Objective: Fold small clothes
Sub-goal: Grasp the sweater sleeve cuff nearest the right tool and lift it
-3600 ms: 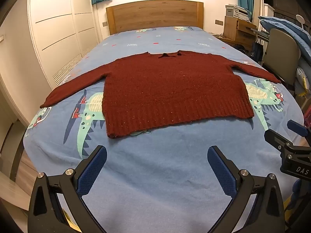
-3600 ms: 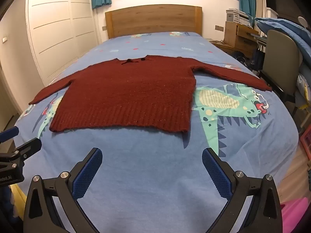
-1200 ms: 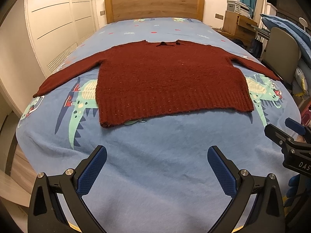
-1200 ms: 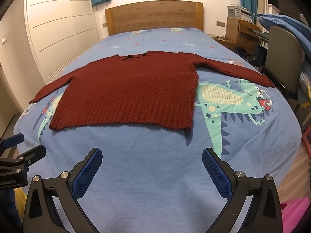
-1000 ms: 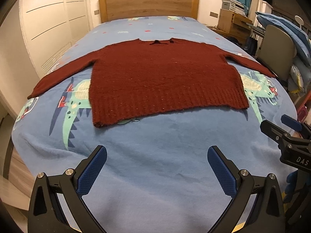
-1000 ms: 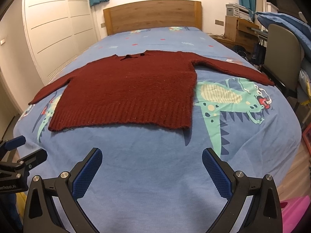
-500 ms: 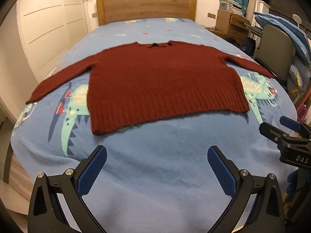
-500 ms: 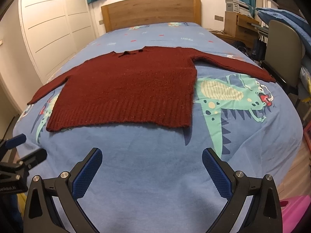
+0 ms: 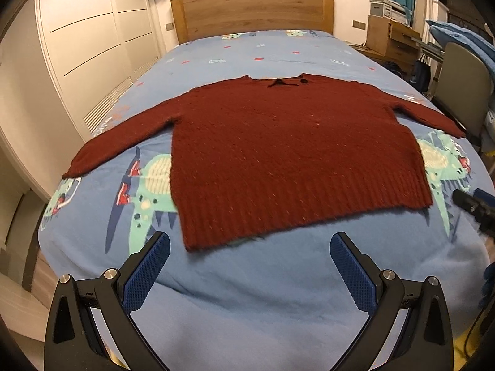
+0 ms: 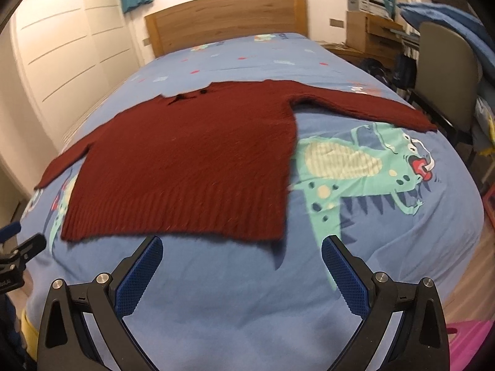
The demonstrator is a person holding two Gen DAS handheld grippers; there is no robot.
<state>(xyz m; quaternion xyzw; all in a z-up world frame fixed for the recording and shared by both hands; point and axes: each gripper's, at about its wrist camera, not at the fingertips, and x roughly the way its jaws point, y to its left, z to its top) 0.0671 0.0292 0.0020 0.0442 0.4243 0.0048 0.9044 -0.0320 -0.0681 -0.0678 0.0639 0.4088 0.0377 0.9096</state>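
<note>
The left gripper [image 9: 250, 247] and the right gripper [image 10: 242, 252] both have fingers spread wide, holding nothing, above the bed [image 9: 263, 284]. The dark red sweater [image 9: 287, 157] lies flat there, sleeves spread out.

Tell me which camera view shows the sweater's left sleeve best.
The left wrist view. There the sweater lies flat on the bed and its left sleeve shows whole and sharp, from shoulder to cuff. The right wrist view shows the same sleeve squeezed at the frame's left edge, foreshortened and blurred.
</note>
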